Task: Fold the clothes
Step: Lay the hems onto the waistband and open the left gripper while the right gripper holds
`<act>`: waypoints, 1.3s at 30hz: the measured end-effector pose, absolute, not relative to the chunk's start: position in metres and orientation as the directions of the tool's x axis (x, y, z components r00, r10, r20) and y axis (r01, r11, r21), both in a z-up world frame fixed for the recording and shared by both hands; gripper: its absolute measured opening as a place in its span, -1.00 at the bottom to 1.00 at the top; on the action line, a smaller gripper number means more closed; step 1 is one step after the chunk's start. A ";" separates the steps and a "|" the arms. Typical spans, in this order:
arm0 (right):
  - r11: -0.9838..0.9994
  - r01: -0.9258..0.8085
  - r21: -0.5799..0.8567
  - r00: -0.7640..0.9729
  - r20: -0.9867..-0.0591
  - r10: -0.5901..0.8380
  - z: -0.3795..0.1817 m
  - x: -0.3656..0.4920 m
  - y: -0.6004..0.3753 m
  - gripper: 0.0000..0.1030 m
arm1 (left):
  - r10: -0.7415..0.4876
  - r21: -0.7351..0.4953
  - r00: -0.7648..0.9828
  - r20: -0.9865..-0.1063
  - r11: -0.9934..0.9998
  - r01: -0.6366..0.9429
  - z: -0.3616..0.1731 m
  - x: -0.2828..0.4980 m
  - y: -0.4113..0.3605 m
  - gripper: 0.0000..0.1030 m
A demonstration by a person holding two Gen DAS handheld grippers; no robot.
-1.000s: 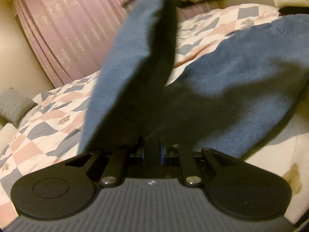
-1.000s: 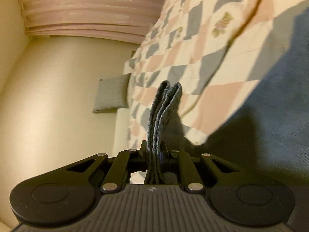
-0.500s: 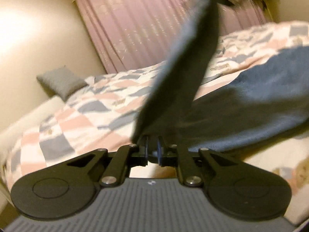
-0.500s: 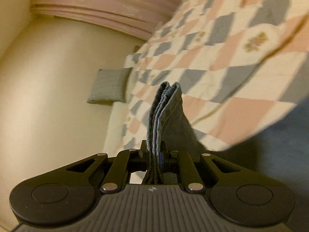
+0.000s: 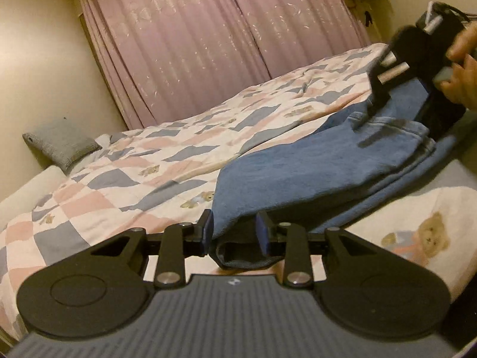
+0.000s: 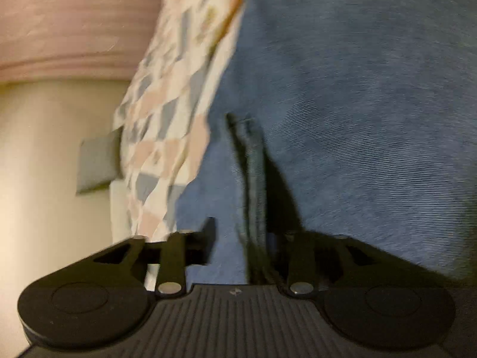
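Left wrist view: the left gripper sits low over the bed and points a little down, toward the pink curtains. Its jaws are opening. The two pads stand apart, and the dark hem of the blue jeans lies between them. The cloth sags loose there, and the pads do not seem to press on it. The jeans lie spread on the checked bedspread, from the gripper out to the right. A grey pillow leans by the wall on the left. On the far right, the right gripper reaches down at a slant, and its tip meets the jeans near a folded edge. A hand holds it from behind, with the fingers curled round the handle.

Right wrist view: this picture is blurry. The right gripper is close above the jeans, which fill most of the view. Its jaws are opening too. The left finger stands clear with a gap beside it. A dark bunched fold of the jeans runs up between the fingers, close to the right one. I cannot tell if that side touches the fold. The bedspread and the grey pillow show on the left, next to the pale wall.
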State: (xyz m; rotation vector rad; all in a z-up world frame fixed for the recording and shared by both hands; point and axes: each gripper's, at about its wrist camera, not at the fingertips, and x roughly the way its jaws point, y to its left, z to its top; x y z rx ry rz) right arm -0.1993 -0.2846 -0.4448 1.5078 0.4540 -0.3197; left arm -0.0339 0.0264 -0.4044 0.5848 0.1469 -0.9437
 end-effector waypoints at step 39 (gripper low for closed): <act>0.099 0.684 0.723 0.653 -0.546 -0.525 -0.384 -0.530 -0.385 -0.81 | -0.804 0.184 0.066 -0.591 -0.054 0.981 -0.384 -0.118 -0.136 -0.36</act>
